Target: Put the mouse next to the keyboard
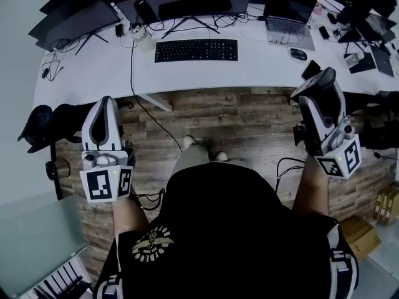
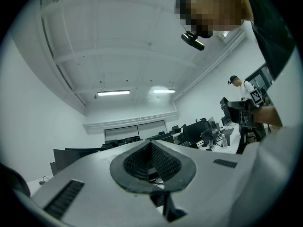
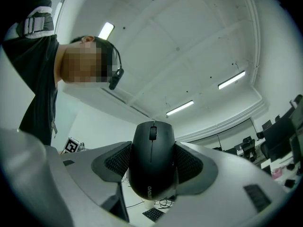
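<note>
We have the mouse (image 3: pixel 151 143) clamped in the right gripper (image 3: pixel 152 167), whose ribbed pads (image 3: pixel 117 160) press on its two flanks. It is up in the air with the ceiling behind it, back from the desk (image 1: pixel 93 73) and well apart from the keyboard (image 1: pixel 196 50), which lies flat near the desk's front edge.

We judge the mouse to be light and stiff: a hard plastic shell that won't give under the jaws. Its sides are smooth and curved, so it could slide or twist if we loosen or swing fast. The hold we have, across the narrow waist and clear of the buttons and wheel, looks like the right one. We would avoid squeezing the top, where a button might click.

In the right gripper view its long axis runs up and down the picture, crosswise to the line between the pads. The wheel end is at the top, the logo end at the bottom, and its back faces the camera.

Our left gripper (image 1: pixel 106 104) is pinched closed on nothing and points upward, idle.

A second mouse (image 1: pixel 298 53) sits on the desk beside the laptop (image 1: pixel 290 25).
</note>
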Tool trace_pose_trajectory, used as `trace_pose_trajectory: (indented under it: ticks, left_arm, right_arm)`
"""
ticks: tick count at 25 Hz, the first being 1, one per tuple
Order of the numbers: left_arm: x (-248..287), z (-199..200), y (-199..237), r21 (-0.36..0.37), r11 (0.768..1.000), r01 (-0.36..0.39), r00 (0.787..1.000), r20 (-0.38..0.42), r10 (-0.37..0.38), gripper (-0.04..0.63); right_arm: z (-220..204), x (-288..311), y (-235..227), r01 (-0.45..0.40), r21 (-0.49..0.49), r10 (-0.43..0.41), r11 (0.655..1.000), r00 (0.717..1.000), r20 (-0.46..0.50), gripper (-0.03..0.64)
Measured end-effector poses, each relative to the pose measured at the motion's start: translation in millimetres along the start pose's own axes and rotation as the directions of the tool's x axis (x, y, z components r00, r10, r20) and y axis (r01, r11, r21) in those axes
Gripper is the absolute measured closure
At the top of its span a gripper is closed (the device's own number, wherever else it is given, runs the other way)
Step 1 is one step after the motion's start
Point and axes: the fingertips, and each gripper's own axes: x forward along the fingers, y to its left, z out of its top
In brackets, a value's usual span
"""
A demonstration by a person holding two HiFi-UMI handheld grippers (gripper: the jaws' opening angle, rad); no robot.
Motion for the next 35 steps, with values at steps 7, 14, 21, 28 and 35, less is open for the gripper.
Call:
trace_pose_trajectory:
  ticks: [7, 14, 21, 28, 35]
  left_arm:
    - [37.4, -13.9, 8.0, -0.007, 0.999, 0.036, 0.999, 0.003, -0.036, 0.594]
    - [90.1, -27.7, 26.8, -0.015, 0.997, 0.079, 0.997, 0.01, -0.079, 0.594]
    - [134.7, -43.2, 55.7, -0.029, 0.995, 0.098, 0.995, 0.011, -0.097, 0.594]
    - [174.0, -55.3, 80.3, -0.045, 0.991, 0.129, 0.992, 0.012, -0.128, 0.594]
    - [214.3, -70.2, 106.5, -0.062, 0.982, 0.178, 0.984, 0.022, -0.177, 0.594]
  right_arm:
    - [-14.8, 9.9, -20.0, 0.052, -0.004, -0.052, 0.999, 0.998, -0.02, 0.331]
    - [-27.9, 43.9, -38.9, 0.089, -0.019, -0.089, 0.996, 0.996, -0.02, 0.331]
    - [-42.1, 86.6, -54.2, 0.107, -0.032, -0.108, 0.994, 0.994, -0.027, 0.331]
    - [-52.7, 124.7, -65.3, 0.127, -0.046, -0.129, 0.991, 0.991, -0.044, 0.331]
    - [-62.4, 160.7, -73.8, 0.171, -0.078, -0.175, 0.982, 0.983, -0.058, 0.331]
